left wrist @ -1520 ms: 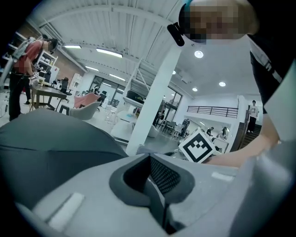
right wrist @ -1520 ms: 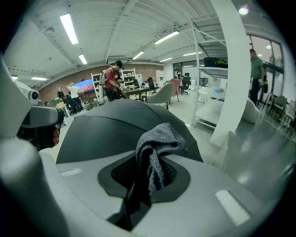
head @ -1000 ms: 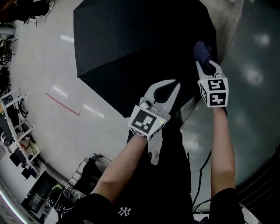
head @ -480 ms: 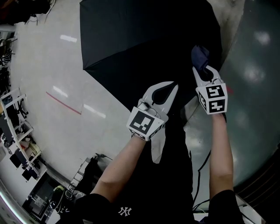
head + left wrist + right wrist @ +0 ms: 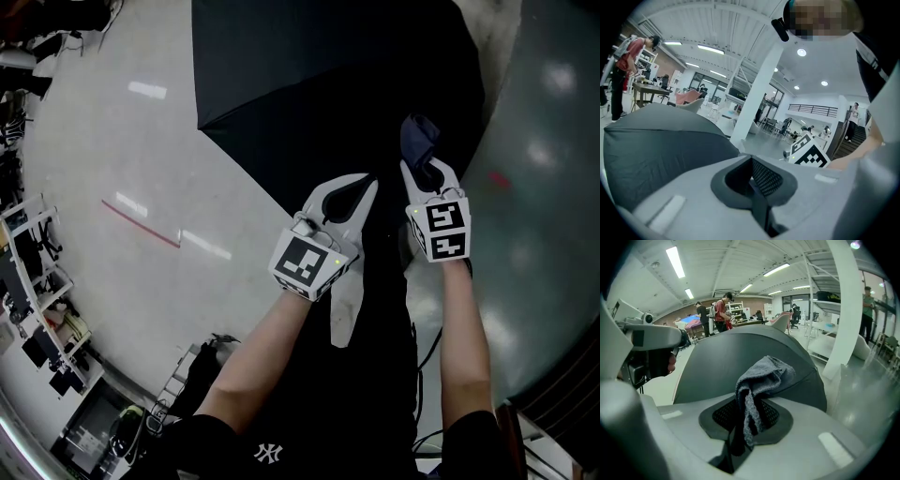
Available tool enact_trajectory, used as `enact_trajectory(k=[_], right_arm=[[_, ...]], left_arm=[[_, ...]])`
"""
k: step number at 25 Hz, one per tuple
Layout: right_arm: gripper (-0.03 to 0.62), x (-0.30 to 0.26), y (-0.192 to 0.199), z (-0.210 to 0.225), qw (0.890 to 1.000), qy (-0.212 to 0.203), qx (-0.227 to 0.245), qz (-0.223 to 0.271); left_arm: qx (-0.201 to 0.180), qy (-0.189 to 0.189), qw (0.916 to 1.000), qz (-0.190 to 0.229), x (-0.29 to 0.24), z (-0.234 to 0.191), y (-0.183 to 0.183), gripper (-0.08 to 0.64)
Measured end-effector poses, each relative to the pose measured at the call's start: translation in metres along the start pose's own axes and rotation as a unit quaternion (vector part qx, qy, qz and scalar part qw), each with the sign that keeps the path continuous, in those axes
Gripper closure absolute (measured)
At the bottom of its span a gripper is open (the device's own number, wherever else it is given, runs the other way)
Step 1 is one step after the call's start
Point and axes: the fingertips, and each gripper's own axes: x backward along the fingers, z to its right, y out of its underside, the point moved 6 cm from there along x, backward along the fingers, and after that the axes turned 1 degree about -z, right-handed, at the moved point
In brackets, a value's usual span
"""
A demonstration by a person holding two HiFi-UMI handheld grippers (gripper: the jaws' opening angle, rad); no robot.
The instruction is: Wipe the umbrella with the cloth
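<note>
Over the near edge of the open umbrella [image 5: 309, 84], the right gripper [image 5: 427, 169] pinches the cloth [image 5: 419, 139] and the left gripper [image 5: 361, 187] is closed on nothing, so I fear the unheld canopy may slide away under wiping.

Light is bright, even and from overhead. In the head view the pale floor [image 5: 112, 141] carries soft glare streaks at 10 o'clock, while the umbrella [image 5: 328, 94] sinks to near-featureless black. Both gripper views bend strongly and darken at the rims. In the right gripper view, strip lamps [image 5: 675, 261] flare at 11 o'clock and the cloth [image 5: 761, 380] looks crisp.
</note>
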Motion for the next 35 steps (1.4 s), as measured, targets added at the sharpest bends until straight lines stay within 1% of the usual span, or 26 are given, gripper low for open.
enact_trajectory(k=[8,13,17,23,26,28,35], right_arm=[[0.505,-0.002,0.012,-0.046,1.0,0.005,-0.005,-0.001],[0.505,-0.008,0.017,-0.081,1.0,-0.006,-0.002,-0.008],[0.505,-0.01,0.026,-0.107,1.0,-0.013,-0.002,-0.011],[0.505,-0.013,0.033,-0.154,0.999,-0.041,0.002,-0.019],[0.505,-0.02,0.035,-0.176,0.998,-0.056,0.007,-0.023],[0.505,-0.024,0.036,-0.186,0.998,-0.063,0.009,-0.025],[0.505,-0.036,0.035,-0.22,0.996,-0.084,0.024,-0.028]], left_arm=[[-0.004,-0.004,1.0,0.003,0.04,-0.014,0.017,0.56],[0.0,-0.008,1.0,0.002,0.061,-0.025,0.019,0.56],[-0.007,-0.007,0.9999,0.01,0.075,-0.03,0.025,0.56],[-0.001,-0.009,0.9999,0.01,0.094,-0.035,0.03,0.56],[-0.005,-0.009,0.9999,0.013,0.101,-0.041,0.034,0.56],[-0.01,-0.011,0.9997,0.018,0.105,-0.046,0.038,0.56],[0.001,-0.021,0.9996,0.017,0.125,-0.058,0.042,0.56]])
